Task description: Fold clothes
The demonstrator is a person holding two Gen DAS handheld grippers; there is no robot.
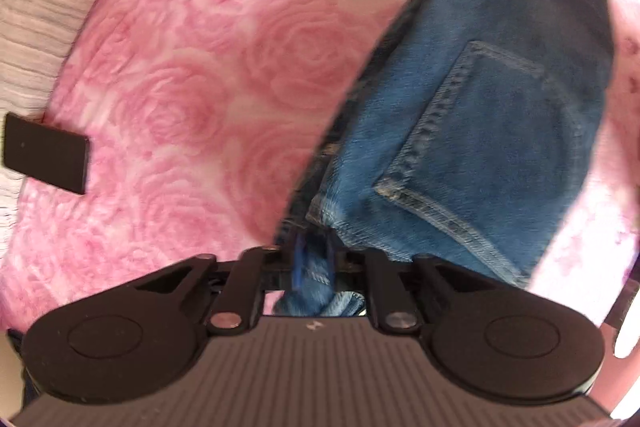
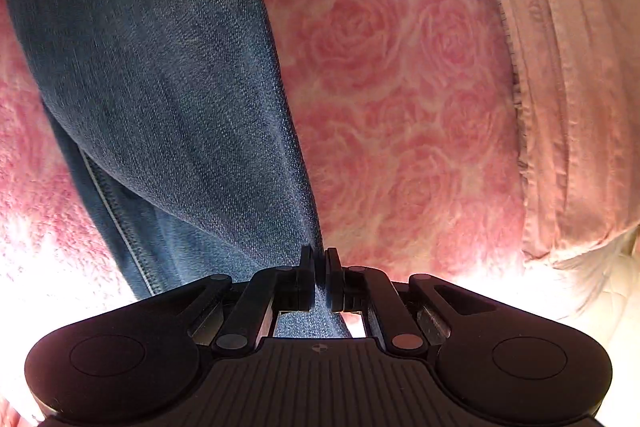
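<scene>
Blue jeans [image 1: 500, 107] hanging over pink rose-patterned blanket [image 1: 200, 67], left gripper [image 1: 314, 261] jaws clenched on bunched denim, right gripper [image 2: 320, 279] jaws pinching a jeans fold, black rectangular object [image 1: 46, 153] at blanket's edge

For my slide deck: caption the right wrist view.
Right tongs shut on a fold of blue jeans above a pink rose-patterned blanket.

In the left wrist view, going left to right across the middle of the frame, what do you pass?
Striped grey bedding → black rectangular object → pink rose-patterned blanket → blue jeans, back pocket showing, their edge clamped in the left hand-held gripper.
</scene>
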